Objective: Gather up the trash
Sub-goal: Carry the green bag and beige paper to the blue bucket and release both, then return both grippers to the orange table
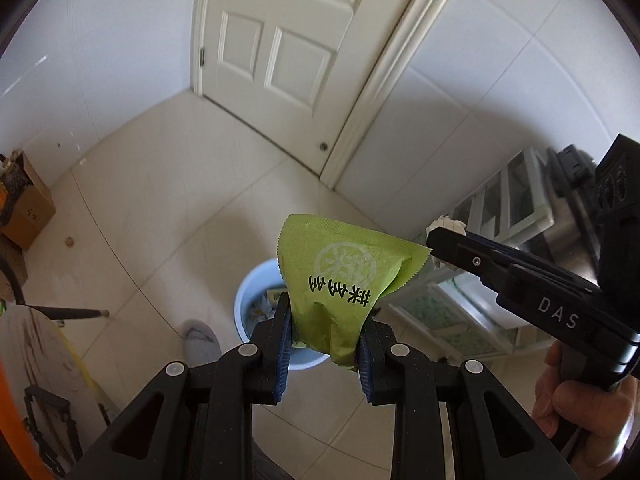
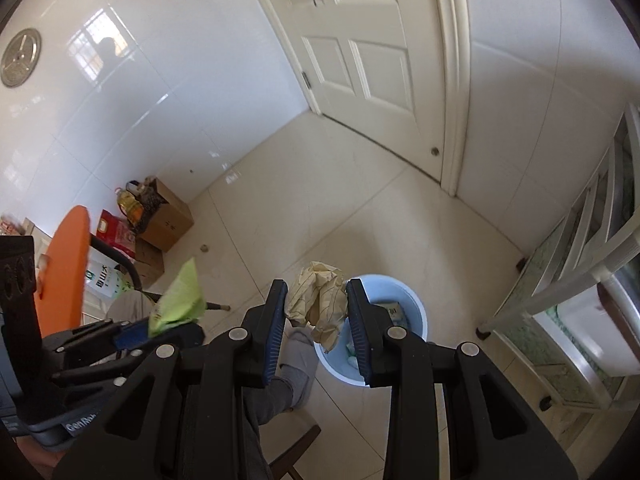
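My left gripper is shut on a green snack wrapper and holds it above a light blue trash bin on the floor. The bin has several bits of trash in it. My right gripper is shut on a crumpled cream paper wad, held above the same bin. In the left wrist view the right gripper reaches in from the right with the paper wad at its tip. In the right wrist view the left gripper and the green wrapper show at lower left.
A white door stands closed ahead, with white tiled walls at both sides. Cardboard boxes and bottles sit by the left wall. An orange-topped table is at left. A white glass-front cabinet stands at right. My grey slipper is beside the bin.
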The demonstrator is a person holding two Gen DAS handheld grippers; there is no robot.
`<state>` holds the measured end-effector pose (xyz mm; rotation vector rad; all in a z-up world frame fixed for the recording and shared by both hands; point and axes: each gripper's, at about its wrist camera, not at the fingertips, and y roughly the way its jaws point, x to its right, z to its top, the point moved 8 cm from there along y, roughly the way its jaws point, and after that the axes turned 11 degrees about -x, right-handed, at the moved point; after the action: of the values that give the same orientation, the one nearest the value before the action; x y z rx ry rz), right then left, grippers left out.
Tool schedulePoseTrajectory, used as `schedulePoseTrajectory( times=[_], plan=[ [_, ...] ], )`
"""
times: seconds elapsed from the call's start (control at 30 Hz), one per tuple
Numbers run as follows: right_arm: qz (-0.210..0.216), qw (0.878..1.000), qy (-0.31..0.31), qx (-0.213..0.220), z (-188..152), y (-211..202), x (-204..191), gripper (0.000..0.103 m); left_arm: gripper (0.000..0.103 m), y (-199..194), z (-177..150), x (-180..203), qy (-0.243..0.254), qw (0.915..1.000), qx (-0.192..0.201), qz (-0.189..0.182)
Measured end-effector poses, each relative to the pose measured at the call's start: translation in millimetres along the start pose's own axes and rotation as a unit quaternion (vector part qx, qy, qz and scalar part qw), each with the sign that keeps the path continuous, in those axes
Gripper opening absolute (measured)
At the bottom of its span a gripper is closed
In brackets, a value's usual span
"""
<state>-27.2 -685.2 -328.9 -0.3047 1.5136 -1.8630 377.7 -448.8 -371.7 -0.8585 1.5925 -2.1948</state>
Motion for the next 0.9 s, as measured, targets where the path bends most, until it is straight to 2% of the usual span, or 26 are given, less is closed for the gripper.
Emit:
schedulePoseTrajectory(
  times=[0.1, 0.2, 0.27, 0.33, 0.4, 0.43, 0.53, 0.57, 0.7, 0.8, 0.9],
  plan=[
    [-0.003, 1.000, 0.014, -0.018, 3, 20, 12, 0.032, 0.026, 22, 15, -6, -0.004, 0.9997, -0.024, -0.002],
    [0.000, 0.999, 0.026, -0.029, 6, 34, 19, 0.033, 0.026, 44, 46, -6, -0.007, 0.9988, -0.049, -0.002],
    [0.001, 0.999, 0.031, -0.035, 9, 44, 23, 0.033, 0.031, 58, 56, -9, -0.009, 0.9977, -0.068, -0.001],
    [0.001, 0.999, 0.038, -0.039, 10, 50, 28, 0.034, 0.049, 70, 66, -14, -0.018, 0.9968, -0.078, 0.002],
    [0.002, 0.998, 0.044, -0.045, 12, 56, 32, 0.036, 0.063, 80, 83, -15, -0.021, 0.9964, -0.081, 0.008],
    [0.004, 0.998, 0.047, -0.047, 12, 58, 34, 0.043, 0.067, 83, 84, -17, -0.023, 0.9961, -0.085, 0.010],
    [0.003, 0.997, 0.064, -0.045, 13, 62, 41, 0.082, 0.075, 95, 99, -18, -0.033, 0.9949, -0.091, 0.028],
    [0.006, 0.997, 0.067, -0.044, 13, 62, 42, 0.088, 0.076, 96, 102, -18, -0.036, 0.9948, -0.090, 0.032],
    [-0.006, 0.996, 0.078, -0.045, 11, 65, 48, 0.103, 0.082, 90, 105, -15, -0.040, 0.9947, -0.076, 0.056],
    [-0.013, 0.995, 0.086, -0.045, 7, 64, 50, 0.103, 0.088, 76, 101, -8, -0.038, 0.9947, -0.056, 0.078],
    [-0.018, 0.995, 0.088, -0.038, 5, 56, 47, 0.103, 0.089, 56, 90, 2, -0.036, 0.9944, -0.035, 0.093]
  ],
)
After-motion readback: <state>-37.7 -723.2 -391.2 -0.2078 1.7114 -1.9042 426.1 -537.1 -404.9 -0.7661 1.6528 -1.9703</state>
